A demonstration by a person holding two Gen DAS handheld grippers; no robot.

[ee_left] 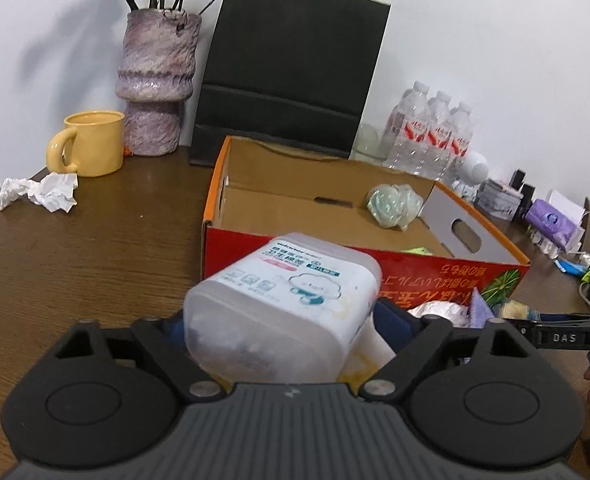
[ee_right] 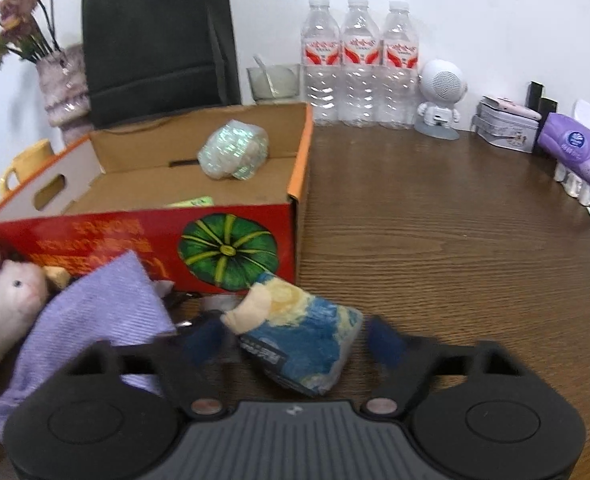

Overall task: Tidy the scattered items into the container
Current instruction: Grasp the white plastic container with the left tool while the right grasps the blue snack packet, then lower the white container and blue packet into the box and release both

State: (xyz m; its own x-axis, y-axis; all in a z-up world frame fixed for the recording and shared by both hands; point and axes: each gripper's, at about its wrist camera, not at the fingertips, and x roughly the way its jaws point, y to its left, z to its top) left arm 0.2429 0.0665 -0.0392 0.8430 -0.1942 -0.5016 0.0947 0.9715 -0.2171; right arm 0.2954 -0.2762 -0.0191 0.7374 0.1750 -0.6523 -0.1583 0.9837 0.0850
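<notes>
My left gripper (ee_left: 285,322) is shut on a translucent cotton-swab box (ee_left: 291,296), which sits tilted just in front of the red cardboard box (ee_left: 415,276). My right gripper (ee_right: 293,340) is open. Its blurred blue pads (ee_right: 383,340) flank a blue-and-cream soft packet (ee_right: 307,340) lying on the table by the cardboard box's (ee_right: 135,240) pumpkin-printed wall. Inside the box lie a crumpled clear wrap (ee_right: 235,156) and a green slip (ee_right: 193,201). A purple cloth (ee_right: 95,312) and a pink plush toy (ee_right: 11,300) lie left of the packet. Crumpled white paper (ee_left: 39,192) lies far left.
A yellow mug (ee_left: 91,144), a purple vase (ee_left: 155,84) and a black paper bag (ee_left: 291,60) stand along the back. Water bottles (ee_right: 359,60), a white speaker figure (ee_right: 441,96), a tin (ee_right: 503,128) and a purple tissue pack (ee_right: 575,148) line the back right.
</notes>
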